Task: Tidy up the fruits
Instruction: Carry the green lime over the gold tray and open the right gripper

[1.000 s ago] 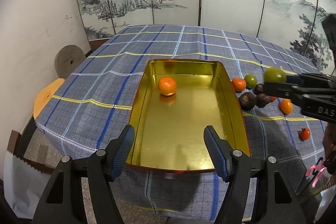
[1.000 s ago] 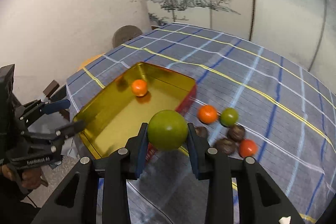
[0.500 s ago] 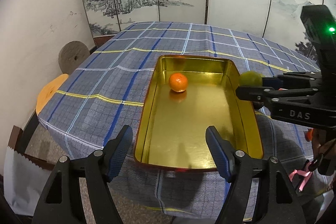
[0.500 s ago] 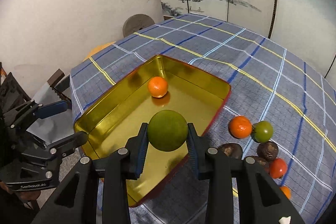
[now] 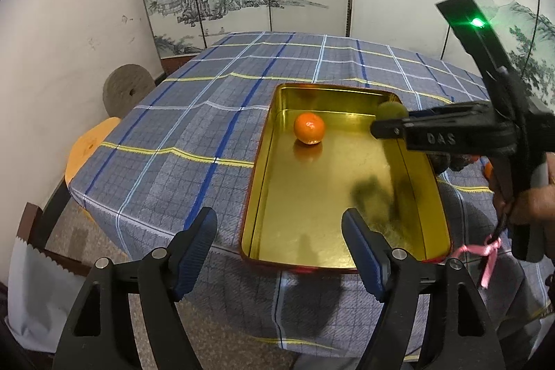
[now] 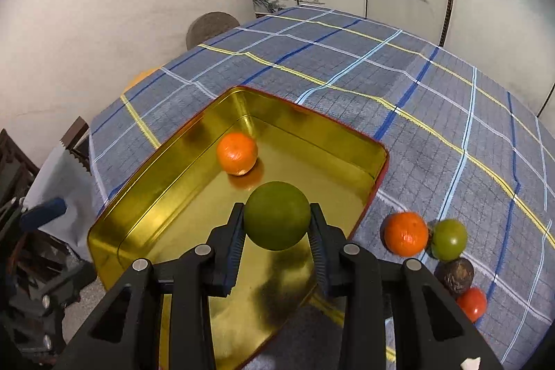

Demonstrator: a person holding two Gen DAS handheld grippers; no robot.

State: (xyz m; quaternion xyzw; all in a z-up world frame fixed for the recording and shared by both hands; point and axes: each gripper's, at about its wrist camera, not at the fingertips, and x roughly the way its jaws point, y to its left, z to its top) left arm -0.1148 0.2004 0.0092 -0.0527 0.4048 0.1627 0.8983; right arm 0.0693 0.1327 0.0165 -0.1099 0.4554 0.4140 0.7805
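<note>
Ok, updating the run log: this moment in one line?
right gripper: shut on green fruit | over gold tray | left gripper: opening, empty

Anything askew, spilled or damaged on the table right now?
Nothing stands out. The gold tin sits flat on the plaid tablecloth with one orange inside; the loose fruits cluster beside it, none spilled or damaged.
</note>
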